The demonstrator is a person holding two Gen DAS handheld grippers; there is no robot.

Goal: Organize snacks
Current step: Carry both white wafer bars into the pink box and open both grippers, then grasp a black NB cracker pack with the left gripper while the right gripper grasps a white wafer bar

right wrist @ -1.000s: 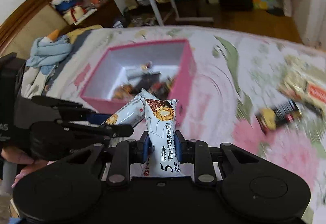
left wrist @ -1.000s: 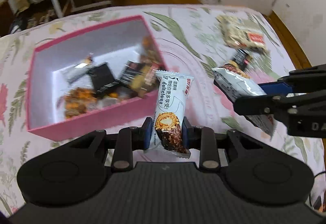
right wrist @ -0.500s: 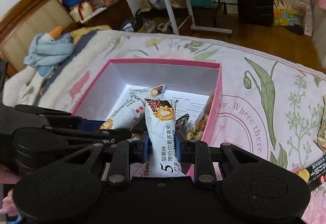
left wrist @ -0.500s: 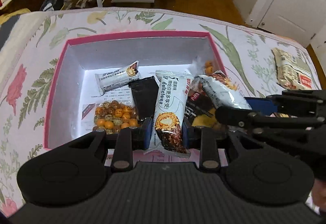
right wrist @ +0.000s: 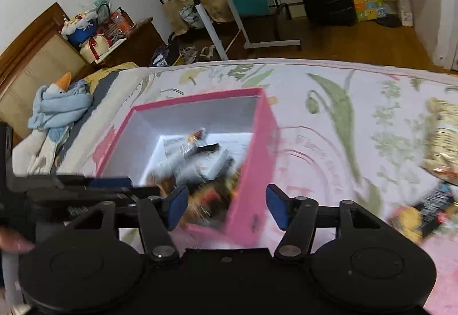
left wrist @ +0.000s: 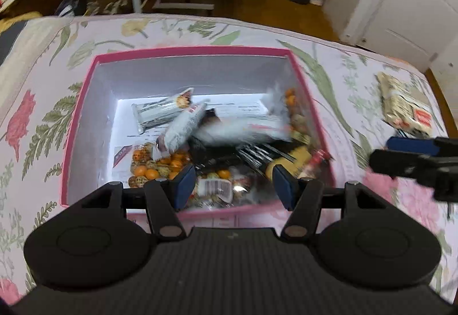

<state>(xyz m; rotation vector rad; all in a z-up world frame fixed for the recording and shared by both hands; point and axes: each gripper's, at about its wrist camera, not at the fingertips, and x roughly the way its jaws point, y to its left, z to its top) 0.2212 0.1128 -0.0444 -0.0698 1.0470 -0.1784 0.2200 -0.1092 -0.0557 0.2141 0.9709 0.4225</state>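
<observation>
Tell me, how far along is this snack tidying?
Well underway: the pink box already holds a pile of snacks. Both the left claw and right claw are open and empty. A beige packet and a dark bar remain on the bedspread.

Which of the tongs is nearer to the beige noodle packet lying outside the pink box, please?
Right. The right tongs sit over the pink box's right wall, on the noodle packet's side; the left tongs hover over the box interior, farther away.

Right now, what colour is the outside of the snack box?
Pink outside, with a white inside; the box shows its pink outer wall best in the right wrist view.
</observation>
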